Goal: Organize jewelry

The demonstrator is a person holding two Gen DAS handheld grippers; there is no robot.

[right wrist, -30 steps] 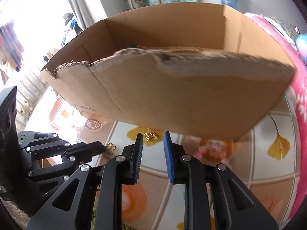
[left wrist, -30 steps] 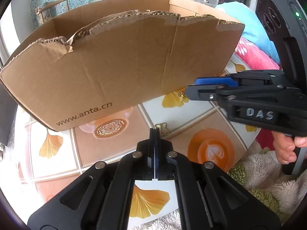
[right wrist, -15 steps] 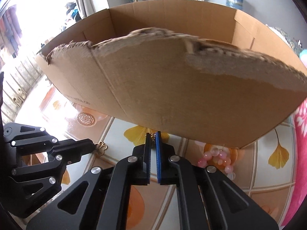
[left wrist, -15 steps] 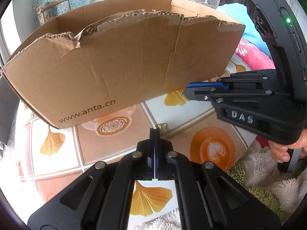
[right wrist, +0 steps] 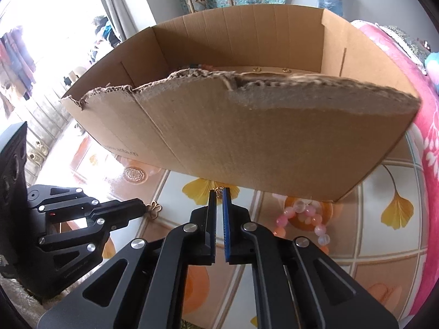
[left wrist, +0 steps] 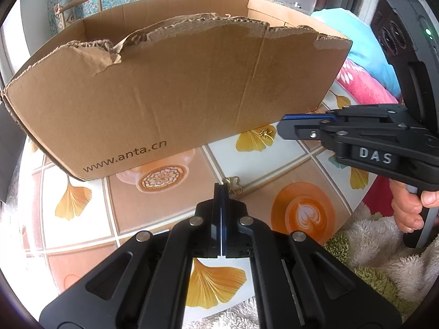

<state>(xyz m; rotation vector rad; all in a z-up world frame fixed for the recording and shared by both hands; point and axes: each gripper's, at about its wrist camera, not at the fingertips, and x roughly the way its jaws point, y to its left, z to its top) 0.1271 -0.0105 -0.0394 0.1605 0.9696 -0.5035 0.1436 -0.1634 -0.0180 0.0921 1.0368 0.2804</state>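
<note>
Only the right view shows the pink bead bracelet (right wrist: 304, 219); left gripper (left wrist: 221, 189) closed empty, right gripper (right wrist: 218, 196) narrowly parted

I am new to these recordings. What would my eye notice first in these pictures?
The big torn cardboard box fills the middle, standing on a tablecloth printed with ginkgo leaves and coffee cups. The left gripper is shut beside a small gold charm. A pink bead bracelet lies before the box, right of the right gripper.
</note>
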